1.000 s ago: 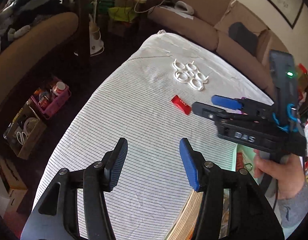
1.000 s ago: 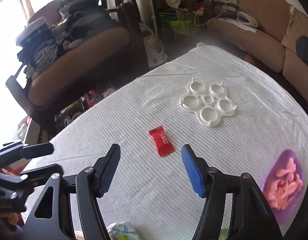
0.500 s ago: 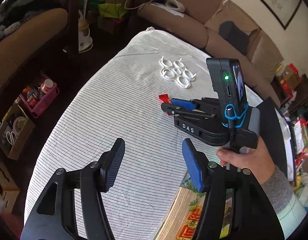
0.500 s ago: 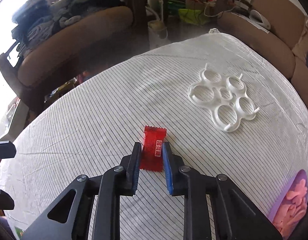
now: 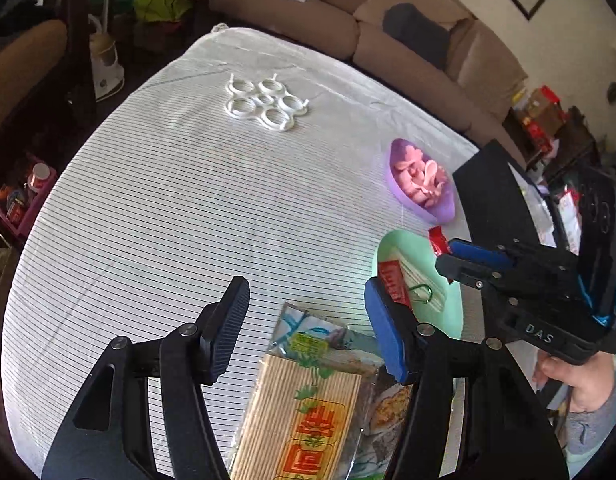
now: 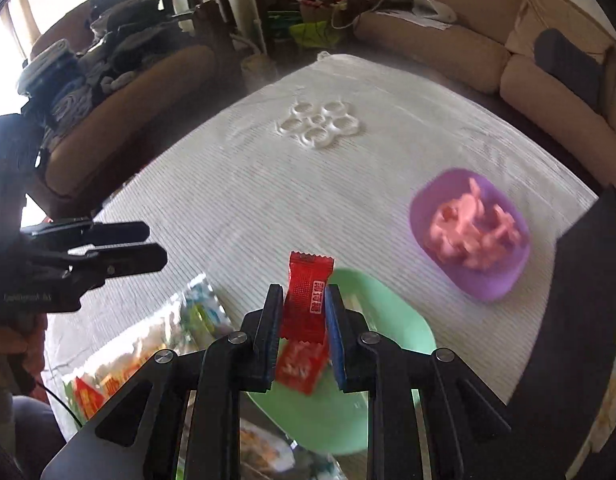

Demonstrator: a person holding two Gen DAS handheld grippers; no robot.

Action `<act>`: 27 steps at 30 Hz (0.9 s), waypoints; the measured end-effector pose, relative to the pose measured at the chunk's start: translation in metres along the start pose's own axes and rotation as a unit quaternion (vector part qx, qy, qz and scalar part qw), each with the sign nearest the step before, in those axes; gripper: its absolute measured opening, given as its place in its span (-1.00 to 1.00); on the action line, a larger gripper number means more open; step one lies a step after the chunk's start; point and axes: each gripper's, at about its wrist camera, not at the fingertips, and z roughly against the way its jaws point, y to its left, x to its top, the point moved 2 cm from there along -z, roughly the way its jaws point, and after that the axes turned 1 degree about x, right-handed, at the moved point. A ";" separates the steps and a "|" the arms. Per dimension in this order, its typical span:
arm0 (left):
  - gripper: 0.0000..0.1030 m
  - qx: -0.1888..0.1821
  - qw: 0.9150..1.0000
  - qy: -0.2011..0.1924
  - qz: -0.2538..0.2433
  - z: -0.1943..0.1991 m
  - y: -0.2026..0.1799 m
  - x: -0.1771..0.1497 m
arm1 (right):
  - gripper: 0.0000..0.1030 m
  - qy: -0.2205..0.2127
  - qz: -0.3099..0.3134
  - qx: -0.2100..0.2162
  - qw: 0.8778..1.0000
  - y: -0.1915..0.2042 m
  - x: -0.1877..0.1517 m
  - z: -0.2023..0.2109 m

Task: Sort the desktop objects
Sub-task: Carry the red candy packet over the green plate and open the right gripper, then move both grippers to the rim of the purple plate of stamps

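In the left wrist view, the left gripper (image 5: 305, 324) is hovering with its fingers spread wide and nothing between them, over the near edge of the striped tablecloth (image 5: 155, 208). Below it, at about 6 o'clock, a packaged bamboo mat (image 5: 308, 408) is lying flat. The green tray (image 5: 454, 320) is sitting at 3 o'clock from this gripper, already holding one red sachet (image 5: 394, 282) and a green paper clip (image 5: 422, 292). The right gripper (image 5: 444, 252) is reaching in over the tray's far rim, pinching a red candy packet (image 5: 438, 239) whose tip is poking out. The purple bowl (image 5: 444, 212) of pink pieces is sitting at 12 o'clock from the tray, and the white ring holder (image 5: 265, 104) is lying well apart near the far edge.

In the right wrist view, the right gripper (image 6: 301, 316) is pressing its pads against the flat sides of the red candy packet (image 6: 308, 296), holding it upright above the green tray (image 6: 388, 320). The packet is looking light, thin and crinkly, its foil likely slippery, so a pinch across the filled middle rather than the crimped ends is probably safest. The purple bowl (image 6: 488, 284) is lying at 2 o'clock.
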 end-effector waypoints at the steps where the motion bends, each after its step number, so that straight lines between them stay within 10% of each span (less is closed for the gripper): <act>1: 0.11 0.001 1.000 0.006 -0.006 -0.005 -0.006 -0.002 | -0.60 0.007 -0.003 -0.007 1.000 -0.002 -0.006 0.000; 10: 0.26 0.010 0.998 0.034 -0.048 -0.028 -0.047 -0.018 | -0.52 0.026 -0.037 -0.025 0.999 -0.017 -0.046 -0.011; 12: 0.46 0.011 0.998 0.037 -0.055 -0.030 -0.051 -0.020 | 0.58 0.022 -0.049 -0.036 0.998 -0.021 -0.048 -0.011; 14: 0.77 0.012 0.997 0.038 -0.059 -0.032 -0.055 -0.023 | 0.93 -0.004 -0.063 -0.037 0.997 -0.023 -0.052 -0.001; 27: 1.00 0.015 0.998 0.011 -0.068 -0.021 -0.061 -0.016 | 0.97 -0.072 -0.063 -0.026 0.995 -0.011 -0.062 0.044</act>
